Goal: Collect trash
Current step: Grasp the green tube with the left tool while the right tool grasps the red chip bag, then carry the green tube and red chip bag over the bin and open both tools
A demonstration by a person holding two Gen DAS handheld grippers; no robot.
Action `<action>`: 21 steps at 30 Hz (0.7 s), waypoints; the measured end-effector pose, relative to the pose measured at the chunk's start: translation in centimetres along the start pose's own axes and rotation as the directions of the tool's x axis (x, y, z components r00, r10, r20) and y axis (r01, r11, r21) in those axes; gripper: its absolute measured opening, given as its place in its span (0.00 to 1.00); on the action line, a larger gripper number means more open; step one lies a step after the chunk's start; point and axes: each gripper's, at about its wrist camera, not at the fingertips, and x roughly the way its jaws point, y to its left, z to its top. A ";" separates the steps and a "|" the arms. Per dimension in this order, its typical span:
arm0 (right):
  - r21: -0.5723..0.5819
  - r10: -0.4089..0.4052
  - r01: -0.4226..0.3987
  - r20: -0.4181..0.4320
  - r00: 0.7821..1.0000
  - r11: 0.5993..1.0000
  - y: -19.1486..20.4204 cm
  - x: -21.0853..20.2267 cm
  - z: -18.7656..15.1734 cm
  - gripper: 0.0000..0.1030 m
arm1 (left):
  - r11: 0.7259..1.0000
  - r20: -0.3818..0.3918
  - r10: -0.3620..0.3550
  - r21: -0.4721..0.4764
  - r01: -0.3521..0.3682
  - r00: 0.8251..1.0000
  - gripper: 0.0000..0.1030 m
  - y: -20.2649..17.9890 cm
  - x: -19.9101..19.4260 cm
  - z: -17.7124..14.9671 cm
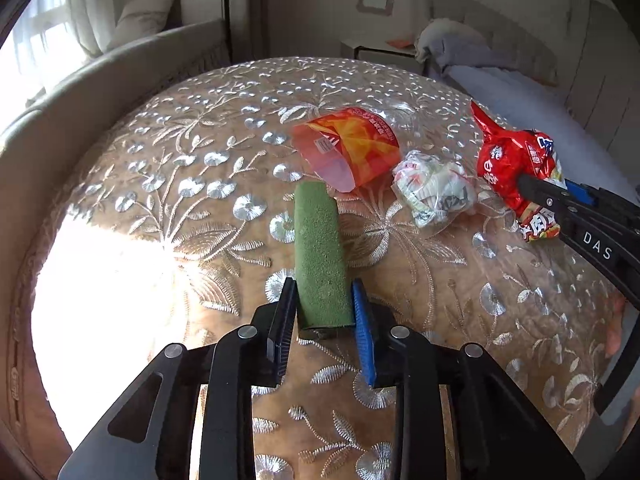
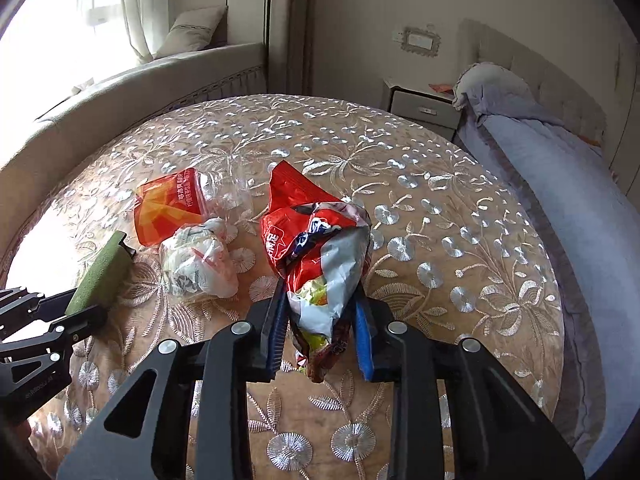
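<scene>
While the right gripper [image 2: 320, 320] pinches the red snack bag [image 2: 316, 248] and the left gripper [image 1: 325, 320] clamps a green sponge block [image 1: 320, 256], the crumpled white wrapper [image 1: 434, 188] lies on the tabletop [image 1: 160, 208] between them, just right of the block's tip, beside the orange wrapper [image 1: 352, 148].

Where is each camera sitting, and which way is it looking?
Left wrist: rides the left claw, looking along the green sponge it grips; right claw at the right edge.
Right wrist: rides the right claw, looking along its red snack bag; left claw at the left edge.
Both show the embroidered table and white wad.
</scene>
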 end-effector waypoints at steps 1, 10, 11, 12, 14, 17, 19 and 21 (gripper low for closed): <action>0.003 -0.006 0.006 0.017 1.000 1.000 0.1 -0.8 -0.2 0.30 | 1.000 0.009 -0.007 0.001 0.007 1.000 0.25 0.1 -0.4 -0.2; 0.038 0.004 -0.008 0.107 0.994 0.999 0.3 -7.6 -1.9 0.30 | 0.995 0.088 -0.064 0.081 0.057 0.994 0.25 -1.2 -4.6 -1.4; 0.041 0.002 -0.007 0.111 0.994 0.999 0.3 -8.1 -2.1 0.30 | 0.994 0.098 -0.068 0.087 0.059 0.993 0.25 -1.3 -5.1 -1.5; 0.046 0.002 -0.008 0.114 0.994 0.999 0.3 -8.9 -2.4 0.30 | 0.994 0.109 -0.073 0.094 0.062 0.991 0.25 -1.5 -5.6 -1.6; 0.046 -0.002 -0.003 0.122 0.993 0.999 0.4 -9.9 -2.5 0.30 | 0.991 0.134 -0.081 0.118 0.066 0.988 0.25 -1.9 -6.8 -1.9; 0.045 -0.019 0.012 0.144 0.989 0.999 0.6 -11.9 -3.3 0.30 | 0.985 0.172 -0.099 0.156 0.072 0.980 0.25 -2.8 -8.6 -2.2; 0.041 -0.032 0.026 0.158 0.987 0.999 0.7 -13.4 -3.8 0.30 | 0.979 0.187 -0.125 0.182 0.091 0.974 0.25 -3.5 -9.7 -2.5; 0.038 -0.052 0.046 0.173 0.984 0.998 0.8 -14.8 -4.4 0.30 | 0.972 0.200 -0.143 0.214 0.099 0.969 0.25 -4.6 -10.6 -2.9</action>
